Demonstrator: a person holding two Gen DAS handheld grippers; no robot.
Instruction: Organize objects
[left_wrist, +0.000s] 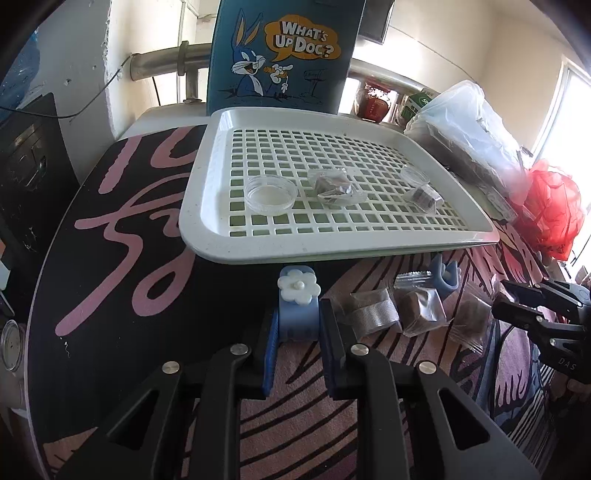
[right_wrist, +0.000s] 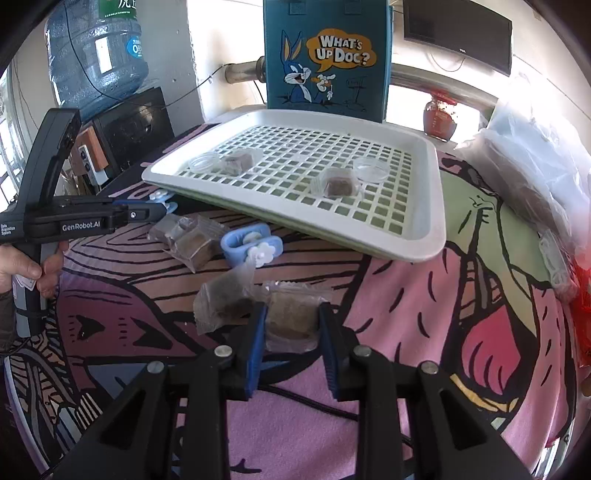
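In the left wrist view my left gripper (left_wrist: 297, 321) is shut on a blue hair clip with a white flower (left_wrist: 298, 291), just in front of the white perforated tray (left_wrist: 207, 221). In the right wrist view my right gripper (right_wrist: 291, 319) is shut on a wrapped brown block (right_wrist: 291, 314) lying on the patterned cloth. A second blue flower clip (right_wrist: 247, 245) lies near the tray's edge. More wrapped blocks (left_wrist: 373, 310) lie between the two grippers. On the tray sit two clear round dishes (left_wrist: 270, 194) and two wrapped blocks (left_wrist: 334, 186).
A blue cartoon bag (left_wrist: 284, 55) stands behind the tray. Clear plastic bags (left_wrist: 461, 122) and a red bag (left_wrist: 550, 206) crowd the right side. A water bottle (right_wrist: 96, 55) and a black box stand at the back left. The table's round edge curves at the left.
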